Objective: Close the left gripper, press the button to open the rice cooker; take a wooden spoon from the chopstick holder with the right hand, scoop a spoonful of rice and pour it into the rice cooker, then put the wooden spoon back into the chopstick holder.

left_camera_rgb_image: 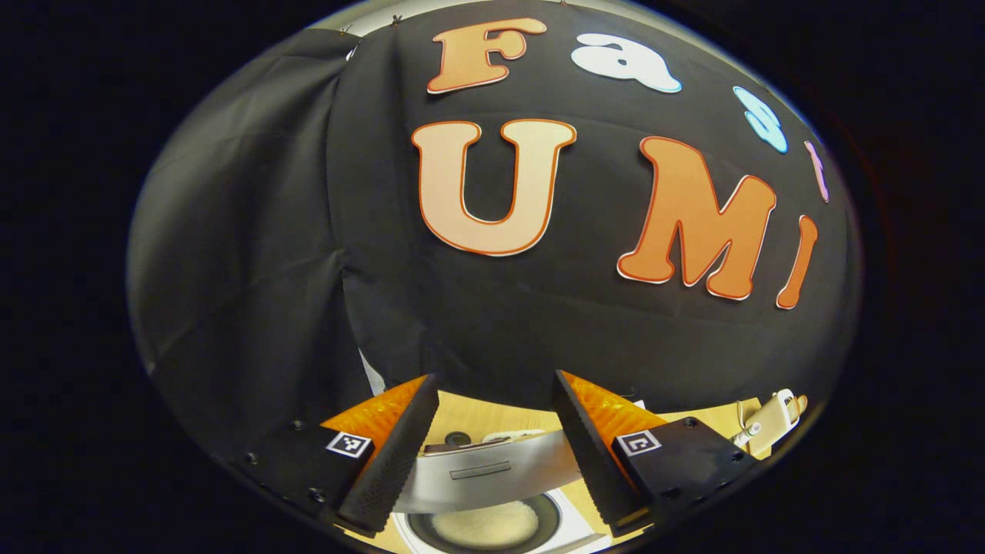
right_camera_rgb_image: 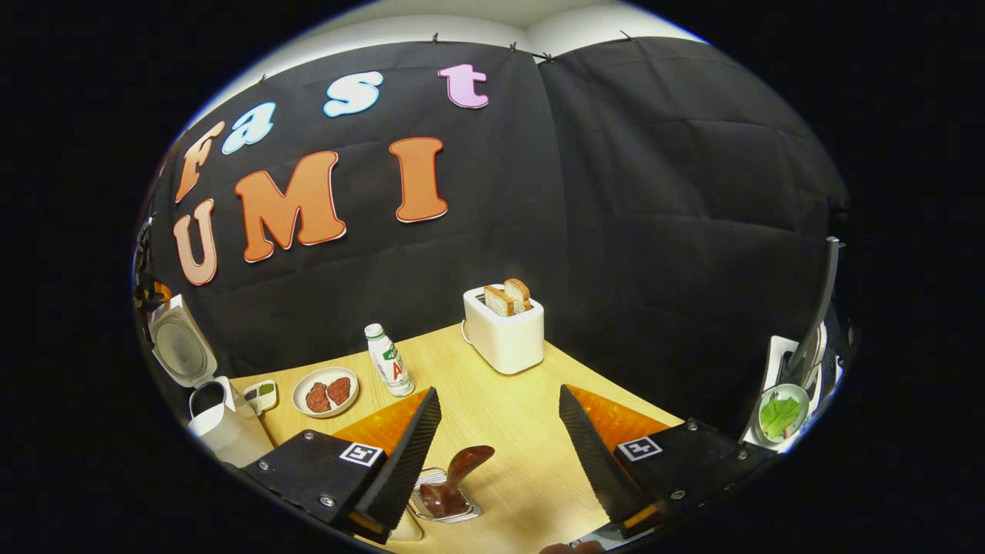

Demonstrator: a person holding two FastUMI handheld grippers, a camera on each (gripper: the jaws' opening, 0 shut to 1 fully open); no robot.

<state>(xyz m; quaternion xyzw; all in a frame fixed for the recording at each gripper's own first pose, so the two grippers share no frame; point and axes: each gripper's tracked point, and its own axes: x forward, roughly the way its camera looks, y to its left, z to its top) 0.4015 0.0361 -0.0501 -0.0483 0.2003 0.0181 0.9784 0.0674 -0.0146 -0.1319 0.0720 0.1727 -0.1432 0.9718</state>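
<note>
Below, wooden spoon (right_camera_rgb_image: pixel 454 481) between the open right claw (right_camera_rgb_image: pixel 492 454) fingers.

My light wooden surface (right_camera_rgb_image: pixel 508 415) carries a white toaster (right_camera_rgb_image: pixel 504 335) with two bread slices far off, a white bottle (right_camera_rgb_image: pixel 388 362) and a round plate of reddish pieces (right_camera_rgb_image: pixel 325 392) to its left, and the open white rice cooker (right_camera_rgb_image: pixel 204 385) leftmost.

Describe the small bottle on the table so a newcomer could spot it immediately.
Start at the white toaster with two bread slices near the back of the wooden table. Left of it, beside a plate of reddish food, stands the bottle: upright, white, the tallest, slimmest item among the low dishes.
</note>
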